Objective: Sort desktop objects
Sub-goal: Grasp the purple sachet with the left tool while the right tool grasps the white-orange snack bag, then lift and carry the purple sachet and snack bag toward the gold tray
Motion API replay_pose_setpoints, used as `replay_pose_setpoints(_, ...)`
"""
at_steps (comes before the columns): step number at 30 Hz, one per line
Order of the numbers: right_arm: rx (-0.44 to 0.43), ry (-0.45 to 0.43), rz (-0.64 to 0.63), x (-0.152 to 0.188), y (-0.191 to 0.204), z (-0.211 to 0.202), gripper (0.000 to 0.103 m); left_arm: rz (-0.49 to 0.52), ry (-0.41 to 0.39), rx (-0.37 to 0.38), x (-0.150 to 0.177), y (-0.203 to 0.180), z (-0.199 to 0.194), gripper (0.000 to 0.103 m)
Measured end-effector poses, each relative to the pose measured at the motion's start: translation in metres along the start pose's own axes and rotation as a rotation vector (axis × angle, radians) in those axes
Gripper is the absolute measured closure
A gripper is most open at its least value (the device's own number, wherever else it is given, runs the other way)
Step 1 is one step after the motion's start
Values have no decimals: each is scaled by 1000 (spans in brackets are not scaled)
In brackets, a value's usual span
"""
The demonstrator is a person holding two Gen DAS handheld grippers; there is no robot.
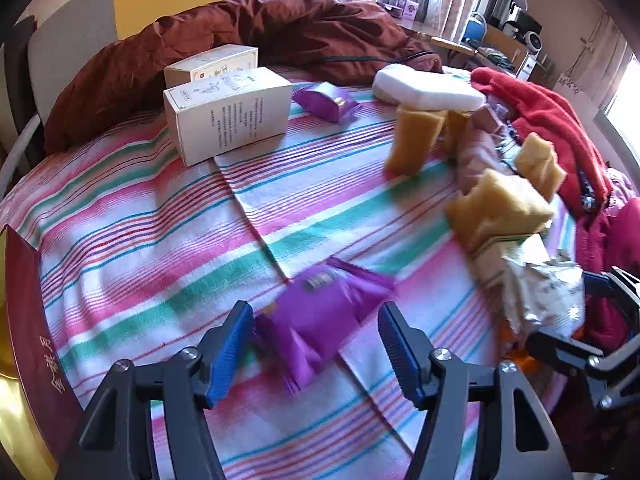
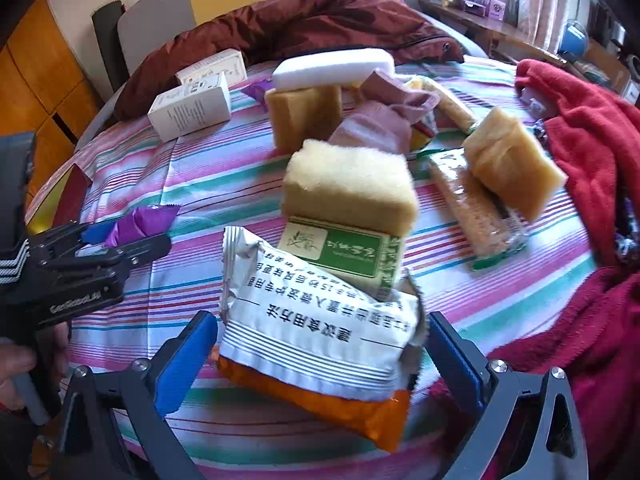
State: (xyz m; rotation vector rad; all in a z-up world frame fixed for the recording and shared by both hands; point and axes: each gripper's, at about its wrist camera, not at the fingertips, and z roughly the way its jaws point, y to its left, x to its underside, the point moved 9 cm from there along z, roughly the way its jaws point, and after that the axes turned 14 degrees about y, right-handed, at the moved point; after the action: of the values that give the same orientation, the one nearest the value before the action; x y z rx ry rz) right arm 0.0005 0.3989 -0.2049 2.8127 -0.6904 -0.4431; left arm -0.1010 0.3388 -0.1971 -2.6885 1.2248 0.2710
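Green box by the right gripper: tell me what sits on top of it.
A yellow sponge rests on the green box. The white-and-orange packet covers the box's near lower edge, hiding what lies beneath.

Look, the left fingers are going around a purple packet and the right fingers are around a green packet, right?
Almost. The left gripper does straddle the purple packet, but the packet between the right gripper's fingers is white and orange, not green. The right wrist view shows it.
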Motion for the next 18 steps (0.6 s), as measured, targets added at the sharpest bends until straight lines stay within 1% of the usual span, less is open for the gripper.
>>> replay_pose_setpoints(1,-2,4,1,0,0,1,7,3,0,-9,-1,1,1,43)
replay_pose_setpoints(2,-5,2,1,-1,0,2,9,5,-2,-16,-2,2,2,48)
replay_pose_setpoints(3,-8,-2,-1,-1,0,2,9,8,-6,-20,-3,2,2,50)
replay_pose_setpoints(6,-4,-5,-23,1,2,1,12,13,-29,-12,-4,-1,1,62)
replay_pose_setpoints(7,-1,-10,-28,2,3,0,15,12,-40,-14,-3,-1,1,70)
replay_pose_setpoints(10,1,-26,-40,2,5,-1,19,11,-62,-15,-2,-2,1,77)
replay_pose_setpoints(11,4,-31,-44,3,6,-1,21,10,-66,-3,-2,-3,0,81)
replay_pose_setpoints(13,16,-46,-49,2,9,-3,23,12,-67,20,-2,-3,0,85)
replay_pose_setpoints(15,22,-58,-46,3,9,-4,23,23,-60,32,1,-5,-3,85)
replay_pose_setpoints(16,20,-60,-39,2,8,-3,21,39,-56,23,1,-5,-4,81)
replay_pose_setpoints(17,15,-61,-28,2,7,-3,20,37,-45,5,2,-3,-5,76)
replay_pose_setpoints(18,4,-63,-11,2,5,-4,19,38,-37,11,2,-1,-5,75)
